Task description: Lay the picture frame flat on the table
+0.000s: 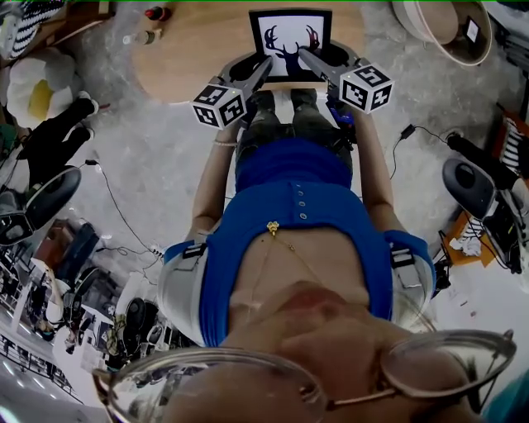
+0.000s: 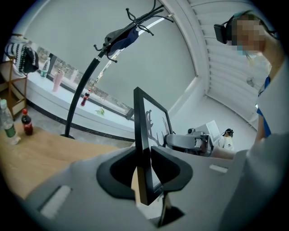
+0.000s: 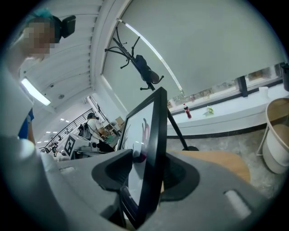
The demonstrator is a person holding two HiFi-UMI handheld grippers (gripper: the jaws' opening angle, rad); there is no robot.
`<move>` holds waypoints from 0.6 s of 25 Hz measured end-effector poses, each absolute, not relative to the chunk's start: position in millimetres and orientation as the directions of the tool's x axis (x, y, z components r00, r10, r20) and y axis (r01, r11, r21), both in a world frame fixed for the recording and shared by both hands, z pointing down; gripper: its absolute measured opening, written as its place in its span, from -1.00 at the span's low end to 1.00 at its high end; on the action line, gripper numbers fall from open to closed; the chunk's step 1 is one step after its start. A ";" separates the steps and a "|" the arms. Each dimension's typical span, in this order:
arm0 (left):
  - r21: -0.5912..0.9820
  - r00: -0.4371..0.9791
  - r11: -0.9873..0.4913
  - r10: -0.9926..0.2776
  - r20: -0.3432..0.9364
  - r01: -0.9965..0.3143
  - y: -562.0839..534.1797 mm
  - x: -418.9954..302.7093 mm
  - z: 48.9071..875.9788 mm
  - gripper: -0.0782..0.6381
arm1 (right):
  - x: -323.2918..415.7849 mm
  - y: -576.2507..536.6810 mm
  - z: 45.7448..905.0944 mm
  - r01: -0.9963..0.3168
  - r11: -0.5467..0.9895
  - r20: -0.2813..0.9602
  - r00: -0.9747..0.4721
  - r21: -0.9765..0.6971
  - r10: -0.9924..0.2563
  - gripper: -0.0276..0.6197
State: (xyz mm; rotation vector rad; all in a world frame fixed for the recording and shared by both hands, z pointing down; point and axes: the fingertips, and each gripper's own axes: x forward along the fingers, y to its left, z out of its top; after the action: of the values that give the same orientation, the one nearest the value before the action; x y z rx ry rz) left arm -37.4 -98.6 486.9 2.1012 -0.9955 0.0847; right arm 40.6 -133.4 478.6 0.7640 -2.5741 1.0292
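The black picture frame (image 1: 291, 43) with a deer silhouette is upright over the near edge of the round wooden table (image 1: 190, 49), its picture side facing me. My left gripper (image 1: 266, 66) holds its left edge and my right gripper (image 1: 304, 56) its right edge. In the left gripper view the frame (image 2: 141, 135) runs edge-on between the pads of the left gripper (image 2: 143, 167), which press on it. In the right gripper view the frame (image 3: 153, 135) is likewise clamped by the right gripper (image 3: 151, 173). Whether the frame's bottom touches the table is hidden.
A red-capped bottle (image 1: 157, 13) and a clear bottle (image 1: 142, 37) lie on the table's far left. A round tub (image 1: 450, 29) stands on the floor at the right. A black coat stand (image 2: 81, 94) rises behind the table. Cables and chairs crowd the floor on both sides.
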 end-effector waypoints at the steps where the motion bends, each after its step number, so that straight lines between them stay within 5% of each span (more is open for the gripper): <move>1: 0.635 0.688 -0.371 -0.623 0.371 -0.678 -97.9 -36.5 491.4 -0.52 | 41.4 -132.7 483.1 -0.562 0.609 0.426 -0.825 -0.560 -0.370 -0.39; 15: 0.609 0.653 -0.311 -0.583 0.484 -0.729 -105.6 -61.8 585.7 -0.52 | 15.3 -141.5 577.1 -0.558 0.593 0.473 -0.824 -0.580 -0.312 -0.39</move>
State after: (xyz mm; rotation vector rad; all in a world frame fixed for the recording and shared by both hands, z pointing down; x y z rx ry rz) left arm -61.8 -105.6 585.7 2.0160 -1.0206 0.2169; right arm 15.3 -141.5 577.1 0.7064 -2.5023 1.0747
